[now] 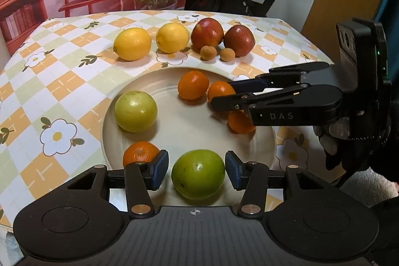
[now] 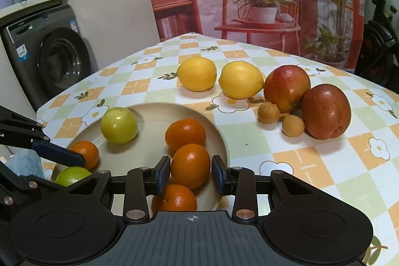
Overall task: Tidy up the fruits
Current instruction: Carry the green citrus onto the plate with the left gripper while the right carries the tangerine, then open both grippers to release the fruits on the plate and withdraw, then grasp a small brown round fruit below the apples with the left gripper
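Meanwhile both hand-held grippers, left (image 1: 197,172) and right (image 2: 190,175), gape around plate (image 1: 189,126) fruit, lemons (image 2: 241,79) beyond.

black gripper (image 1: 197,170) | blue pads (image 1: 159,170) | "DAS" lettering | grey glove (image 1: 336,138)

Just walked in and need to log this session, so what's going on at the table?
A person with a gripper in each hand is sorting fruit. On the tablecloth sit two lemons, two red apples and two small brown fruits in a row. The plate holds four oranges and two green fruits. The left gripper is open around the darker green fruit; the right gripper is open around an orange.
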